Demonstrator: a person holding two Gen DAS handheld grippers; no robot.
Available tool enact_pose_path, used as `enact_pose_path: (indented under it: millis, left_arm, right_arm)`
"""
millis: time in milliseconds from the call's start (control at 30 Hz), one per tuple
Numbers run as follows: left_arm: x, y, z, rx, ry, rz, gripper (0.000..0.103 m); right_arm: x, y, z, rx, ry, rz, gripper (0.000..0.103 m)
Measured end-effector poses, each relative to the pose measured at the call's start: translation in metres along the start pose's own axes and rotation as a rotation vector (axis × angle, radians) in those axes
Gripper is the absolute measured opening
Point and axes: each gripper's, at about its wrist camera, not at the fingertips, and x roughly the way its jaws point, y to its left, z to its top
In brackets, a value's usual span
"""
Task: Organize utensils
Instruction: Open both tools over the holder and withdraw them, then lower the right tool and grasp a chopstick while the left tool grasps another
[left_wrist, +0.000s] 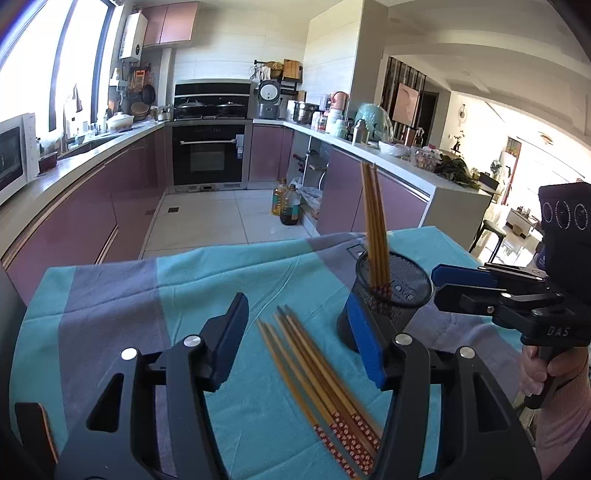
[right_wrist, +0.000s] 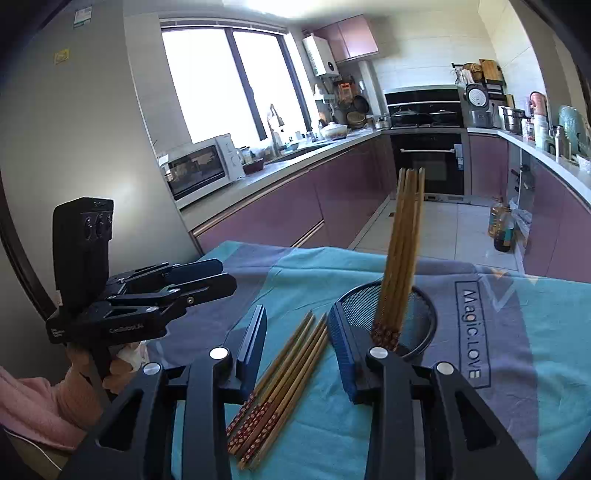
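Observation:
Several wooden chopsticks with red patterned ends (left_wrist: 317, 384) lie loose on the teal and grey cloth (left_wrist: 155, 295), between the fingers of my left gripper (left_wrist: 299, 332), which is open and empty just above them. More chopsticks (left_wrist: 375, 229) stand upright in a black mesh holder (left_wrist: 399, 291). In the right wrist view my right gripper (right_wrist: 297, 338) is open and empty over the loose chopsticks (right_wrist: 280, 387), with the holder (right_wrist: 417, 317) just to its right. The right gripper (left_wrist: 443, 284) shows beside the holder in the left view; the left gripper (right_wrist: 225, 277) shows at left in the right view.
The cloth covers a table whose far edge (left_wrist: 221, 254) drops to a tiled kitchen floor. Purple cabinets, an oven (left_wrist: 208, 155) and oil bottles (left_wrist: 286, 206) stand beyond. A microwave (right_wrist: 199, 170) sits on the left counter.

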Motion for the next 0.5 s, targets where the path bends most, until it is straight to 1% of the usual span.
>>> enact_pose_path:
  millis: [100, 167, 233, 333, 500]
  left_arm:
    - [0.003, 0.010, -0.021, -0.018, 0.056, 0.010, 0.055]
    - [0.008, 0.014, -0.035, -0.025, 0.088, 0.029, 0.055]
    - [0.016, 0.016, -0.049, -0.025, 0.124, 0.041, 0.055]
    - [0.026, 0.017, -0.062, -0.029, 0.169, 0.056, 0.055]
    - [0.046, 0.006, -0.073, -0.031, 0.214, 0.068, 0.055]
  right_arm:
    - [0.015, 0.005, -0.015, 0.000, 0.050, -0.008, 0.034]
    - [0.027, 0.002, -0.024, 0.031, 0.087, -0.002, 0.034]
    - [0.037, -0.001, -0.032, 0.052, 0.118, -0.017, 0.034]
    - [0.048, -0.004, -0.042, 0.072, 0.152, -0.037, 0.034]
    - [0.062, -0.006, -0.052, 0.091, 0.189, -0.065, 0.034]
